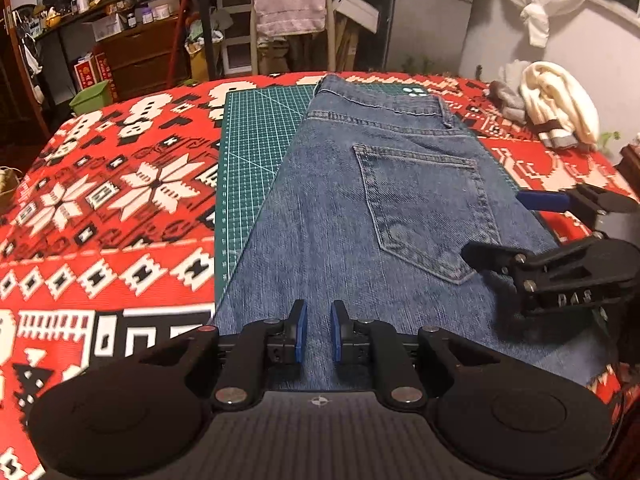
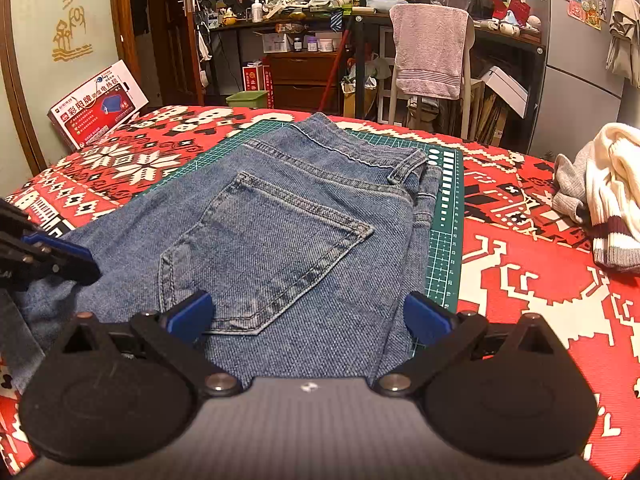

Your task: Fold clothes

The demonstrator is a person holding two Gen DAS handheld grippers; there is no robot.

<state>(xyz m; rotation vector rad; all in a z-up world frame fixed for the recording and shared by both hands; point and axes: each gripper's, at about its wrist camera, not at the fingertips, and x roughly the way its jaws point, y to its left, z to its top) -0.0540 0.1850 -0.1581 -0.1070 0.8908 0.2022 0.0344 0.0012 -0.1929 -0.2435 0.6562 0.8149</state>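
Through the left wrist camera we see the jeans (image 1: 384, 216) lying flat on the green cutting mat (image 1: 256, 140), back pocket up. Our left gripper (image 1: 319, 330) hangs over them, its pads a narrow gap apart, gripping nothing.

Through the right wrist camera, our right gripper (image 2: 308, 316) is spread wide above the jeans, empty.

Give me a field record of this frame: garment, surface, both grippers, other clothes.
garment: blue denim jeans, folded lengthwise, back pocket up
under garment: green gridded cutting mat on red, white and black patterned cloth
left gripper: narrow gap between blue pads, over the denim, holding nothing
right gripper: wide open, over the jeans below the pocket, holding nothing
other clothes: cream knit garment and grey garment, heaped on the cloth beyond the mat
fold state: no crosswise fold visible
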